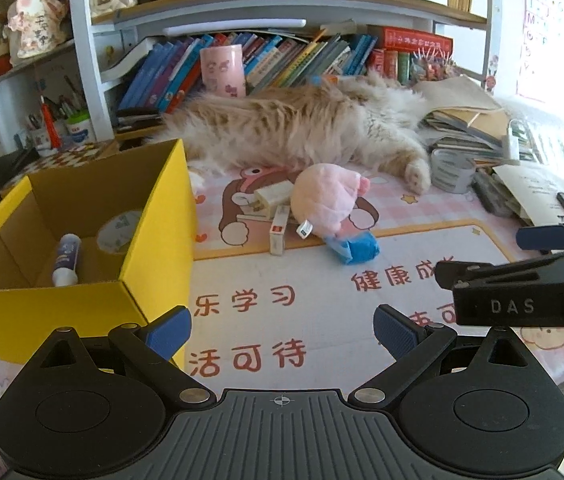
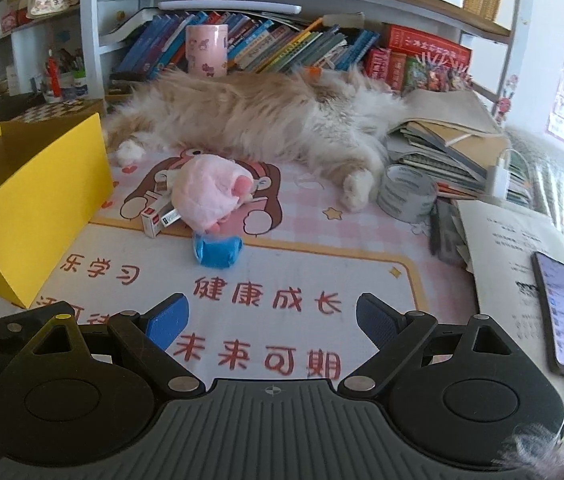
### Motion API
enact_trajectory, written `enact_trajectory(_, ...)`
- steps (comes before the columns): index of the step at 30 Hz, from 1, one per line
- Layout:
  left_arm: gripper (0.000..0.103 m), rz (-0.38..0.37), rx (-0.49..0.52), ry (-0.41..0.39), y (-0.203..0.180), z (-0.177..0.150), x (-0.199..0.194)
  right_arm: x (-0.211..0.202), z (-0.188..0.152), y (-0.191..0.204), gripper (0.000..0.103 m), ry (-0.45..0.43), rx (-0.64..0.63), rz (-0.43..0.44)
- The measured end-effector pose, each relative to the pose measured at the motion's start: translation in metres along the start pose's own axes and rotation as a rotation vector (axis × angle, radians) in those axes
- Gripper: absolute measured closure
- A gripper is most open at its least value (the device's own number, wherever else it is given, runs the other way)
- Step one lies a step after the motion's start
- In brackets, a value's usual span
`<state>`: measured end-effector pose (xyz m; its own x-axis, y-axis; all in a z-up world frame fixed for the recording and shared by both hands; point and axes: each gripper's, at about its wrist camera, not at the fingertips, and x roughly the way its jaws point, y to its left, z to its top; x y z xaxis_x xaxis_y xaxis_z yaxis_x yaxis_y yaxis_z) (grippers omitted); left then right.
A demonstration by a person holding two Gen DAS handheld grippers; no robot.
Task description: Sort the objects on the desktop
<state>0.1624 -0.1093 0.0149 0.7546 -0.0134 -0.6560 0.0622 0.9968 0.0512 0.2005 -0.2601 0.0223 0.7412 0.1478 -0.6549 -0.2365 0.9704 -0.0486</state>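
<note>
Between pickups, by the look of it: both tools empty, hovering low over the printed desk mat, nothing yet chosen.

Left gripper: fingers spread wide, released, only bare mat between the blue pads. Right gripper: same state, fingers parted, nothing clamped.

Yellow box just left of the left fingers, touching or nearly touching the left pad's outer side; open top, already holding a white-and-purple tube and a roll of tape on its floor. So part of the sorting done, more left.

Remaining clutter ahead of both pairs of fingers, well beyond the tips: blue crumpled wad nearest, slightly left of the right gripper's centre line; behind it a pink plush toy lying over a small white-and-red carton and, from the left view, a white charger plug. Grey tape roll further off, ahead and to the right of the right fingers, beside a resting cat. Phone on papers, right of the right fingers.

Likely next: reach forward with one gripper to the blue wad, straddle it with fingers kept wide, close, carry left to the box. Care needed around the plush overlapping the carton, and around the cat's paw near the tape roll.
</note>
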Motion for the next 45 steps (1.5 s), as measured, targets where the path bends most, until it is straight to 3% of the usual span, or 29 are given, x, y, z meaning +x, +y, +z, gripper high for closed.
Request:
enact_trajectory(20, 0.003, 0.055, 0.037, 0.079, -0.023, 0.007, 0.012, 0.042, 0.019, -0.026, 0.009, 0.045, 0.034, 0.177)
enact_trajectory(29, 0.003, 0.045, 0.035, 0.095, -0.02, 0.007, 0.01, 0.083, 0.035, -0.005, 0.012, 0.01, -0.079, 0.267)
enact_trajectory(34, 0.003, 0.056, 0.053, 0.101, -0.022, 0.007, 0.009, 0.116, 0.034, 0.009, 0.024, 0.044, -0.125, 0.259)
enact_trajectory(37, 0.003, 0.057, 0.07, 0.101, -0.024, 0.008, 0.01, 0.129, 0.03, 0.013, 0.037, 0.048, -0.155, 0.242)
enact_trajectory(40, 0.003, 0.039, 0.078, 0.084, -0.026, 0.011, 0.01, 0.139, 0.026, 0.013, 0.062, 0.075, -0.152, 0.263)
enact_trajectory(45, 0.003, 0.005, 0.097, 0.064, -0.033, 0.017, 0.017, 0.125, 0.031, -0.002, 0.064, 0.041, -0.099, 0.286)
